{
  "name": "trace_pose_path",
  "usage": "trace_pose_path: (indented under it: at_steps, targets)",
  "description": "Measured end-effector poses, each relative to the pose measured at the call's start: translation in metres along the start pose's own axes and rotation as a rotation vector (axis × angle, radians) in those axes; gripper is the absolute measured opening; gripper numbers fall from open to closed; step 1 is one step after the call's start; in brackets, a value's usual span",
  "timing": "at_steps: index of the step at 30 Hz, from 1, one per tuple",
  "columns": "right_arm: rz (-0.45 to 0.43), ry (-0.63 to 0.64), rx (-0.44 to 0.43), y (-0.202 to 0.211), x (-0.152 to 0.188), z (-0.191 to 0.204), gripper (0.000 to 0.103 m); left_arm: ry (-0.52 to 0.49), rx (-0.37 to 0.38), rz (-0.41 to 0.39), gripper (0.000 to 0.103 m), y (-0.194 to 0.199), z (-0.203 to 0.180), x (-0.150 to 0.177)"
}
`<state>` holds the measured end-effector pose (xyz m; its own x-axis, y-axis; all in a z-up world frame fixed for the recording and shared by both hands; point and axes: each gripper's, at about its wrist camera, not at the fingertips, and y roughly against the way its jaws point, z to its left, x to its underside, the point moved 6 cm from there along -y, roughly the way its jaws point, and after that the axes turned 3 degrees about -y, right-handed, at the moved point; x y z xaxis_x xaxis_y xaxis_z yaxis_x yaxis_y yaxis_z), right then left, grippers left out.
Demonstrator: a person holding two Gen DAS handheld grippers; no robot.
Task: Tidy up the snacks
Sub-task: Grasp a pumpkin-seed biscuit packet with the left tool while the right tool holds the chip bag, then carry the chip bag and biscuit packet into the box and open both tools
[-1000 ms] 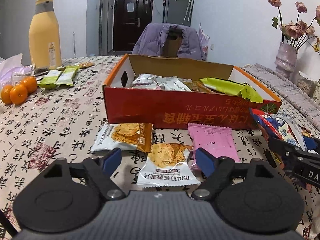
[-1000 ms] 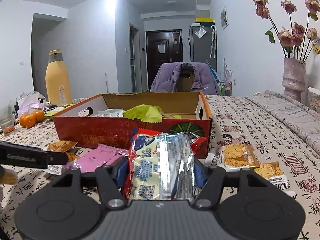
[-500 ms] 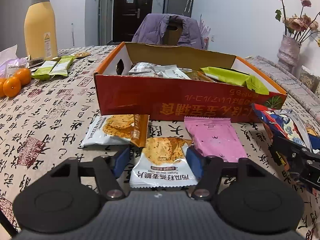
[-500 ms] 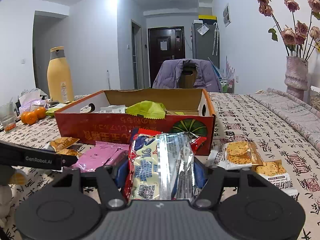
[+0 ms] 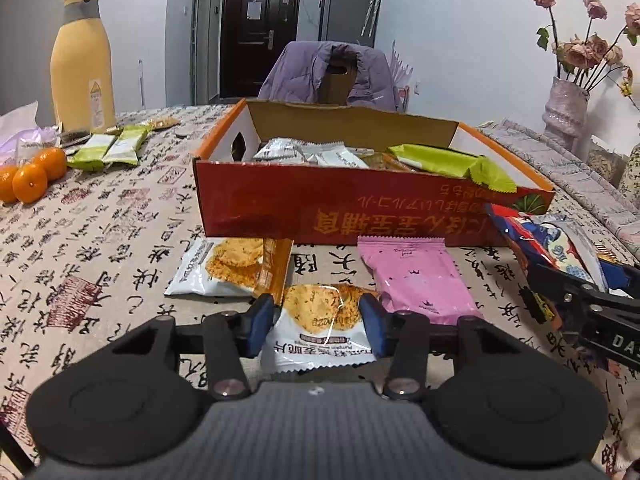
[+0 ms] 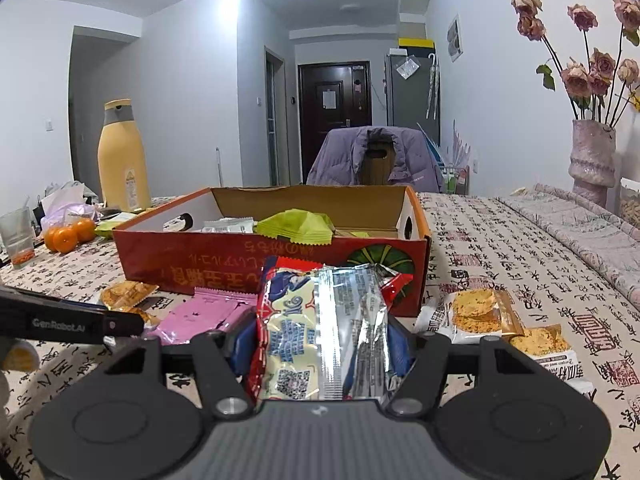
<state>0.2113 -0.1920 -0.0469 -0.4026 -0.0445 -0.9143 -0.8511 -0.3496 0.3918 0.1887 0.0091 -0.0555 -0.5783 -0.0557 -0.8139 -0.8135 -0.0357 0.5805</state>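
Snack box (image 5: 280, 204): red front wall with yellow lettering, orange rim, plain brown cardboard inside, watermelon print at one corner (image 6: 380, 260). Table (image 5: 100, 240): beige cloth patterned with black calligraphy and red seal stamps. Loose packets: one pink (image 5: 416, 280), one white with golden cracker picture (image 5: 324, 320), one red, blue and silver (image 6: 324, 332); tangerines (image 5: 30, 174) orange, bottle (image 5: 82, 68) yellow with grey cap.

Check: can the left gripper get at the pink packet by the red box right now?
Probably not yet: the left gripper is closing on a cracker packet. The pink packet lies uncovered just beside it, so once freed, the way looks clear.
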Motion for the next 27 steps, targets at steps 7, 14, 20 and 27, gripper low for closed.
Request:
trace_pose_path:
  at_steps: [7,14,20,27]
  targets:
    - [-0.006,0.004,0.010,0.003,0.001,0.000,0.063,-0.027,-0.003,0.005,0.049,0.006,-0.004,0.002]
    - [-0.001,0.002,0.008,0.008,0.002,0.000,0.063,-0.042,-0.009,0.047,0.051,-0.003,-0.006,0.008]
    - [0.003,0.001,0.005,0.009,0.003,0.001,0.063,-0.083,-0.017,0.051,0.057,-0.008,-0.012,0.012]
    - [0.004,0.002,0.003,0.014,0.005,0.003,0.063,-0.072,0.004,0.026,0.046,0.000,-0.010,0.013]
